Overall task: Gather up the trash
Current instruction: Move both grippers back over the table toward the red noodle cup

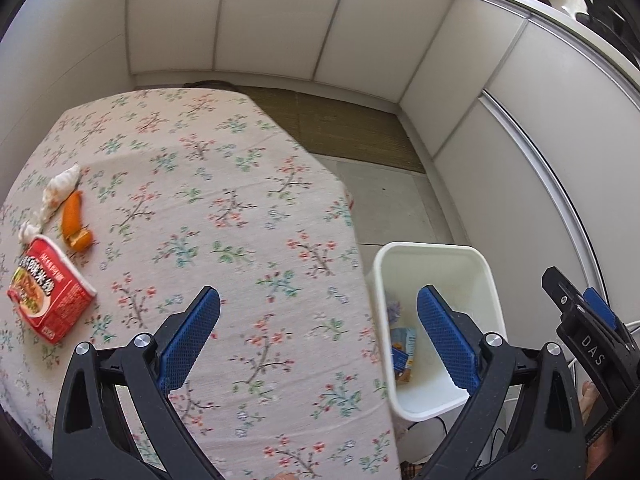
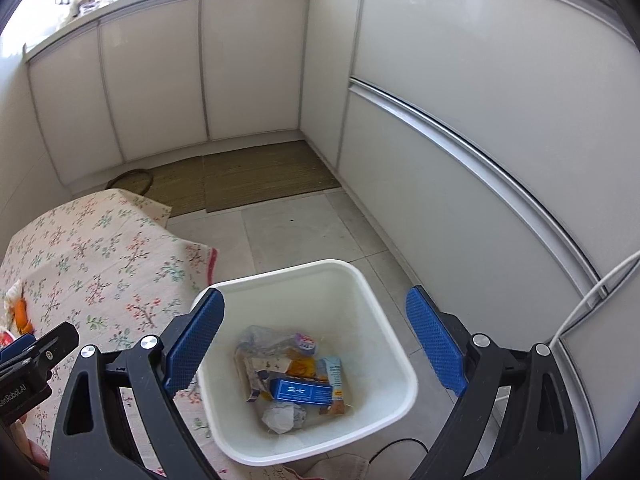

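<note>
On the flowered tablecloth (image 1: pixel 224 208) at the far left lie a red food box (image 1: pixel 48 292), an orange peel (image 1: pixel 74 222) and a crumpled white tissue (image 1: pixel 60 192). My left gripper (image 1: pixel 318 328) hangs open over the table's right edge, well right of them, holding nothing. A white bin (image 2: pixel 360 292) stands on the floor beside the table. Inside lie a blue box (image 2: pixel 302 390), wrappers and a paper ball (image 2: pixel 282 416). My right gripper (image 2: pixel 314 340) is open above the bin, nothing between its fingers. The bin (image 1: pixel 476 280) also shows in the left wrist view.
White cabinet doors (image 2: pixel 460 120) line the back and right. A woven mat (image 2: pixel 256 176) lies on the tiled floor (image 2: pixel 304 232) behind the bin. A white cable (image 2: pixel 592 288) hangs at the right. The other gripper (image 1: pixel 588 320) shows at the left view's right edge.
</note>
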Motion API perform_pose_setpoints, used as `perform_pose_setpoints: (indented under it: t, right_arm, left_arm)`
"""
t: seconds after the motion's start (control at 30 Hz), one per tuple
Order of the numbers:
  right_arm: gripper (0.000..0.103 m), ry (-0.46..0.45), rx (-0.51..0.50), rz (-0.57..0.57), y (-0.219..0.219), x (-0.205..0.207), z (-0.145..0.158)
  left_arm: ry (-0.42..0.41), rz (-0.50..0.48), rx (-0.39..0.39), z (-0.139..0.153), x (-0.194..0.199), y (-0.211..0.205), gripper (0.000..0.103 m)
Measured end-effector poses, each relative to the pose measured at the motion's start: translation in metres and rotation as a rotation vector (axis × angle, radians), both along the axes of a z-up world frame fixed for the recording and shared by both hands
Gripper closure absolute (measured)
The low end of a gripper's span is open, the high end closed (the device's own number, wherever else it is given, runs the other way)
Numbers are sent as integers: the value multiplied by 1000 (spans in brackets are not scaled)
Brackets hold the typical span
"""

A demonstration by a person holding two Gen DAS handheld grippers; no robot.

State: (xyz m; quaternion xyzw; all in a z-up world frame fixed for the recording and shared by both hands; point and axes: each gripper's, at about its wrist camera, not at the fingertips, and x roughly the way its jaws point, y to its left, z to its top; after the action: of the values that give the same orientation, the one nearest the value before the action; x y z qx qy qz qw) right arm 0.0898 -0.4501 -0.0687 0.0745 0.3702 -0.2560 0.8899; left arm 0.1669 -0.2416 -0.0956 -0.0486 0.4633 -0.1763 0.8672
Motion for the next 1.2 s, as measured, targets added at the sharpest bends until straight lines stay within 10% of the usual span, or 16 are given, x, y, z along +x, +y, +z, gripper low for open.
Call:
perform_pose_setpoints:
  t: [0.67,1.2]
  right_arm:
    - [13,40,1,247,118,59,-3]
    - [13,85,14,372,180,88,-14]
  left_arm:
    - [41,197,151,-10,26,134,8]
    - [267,47,452,-57,72,201,7]
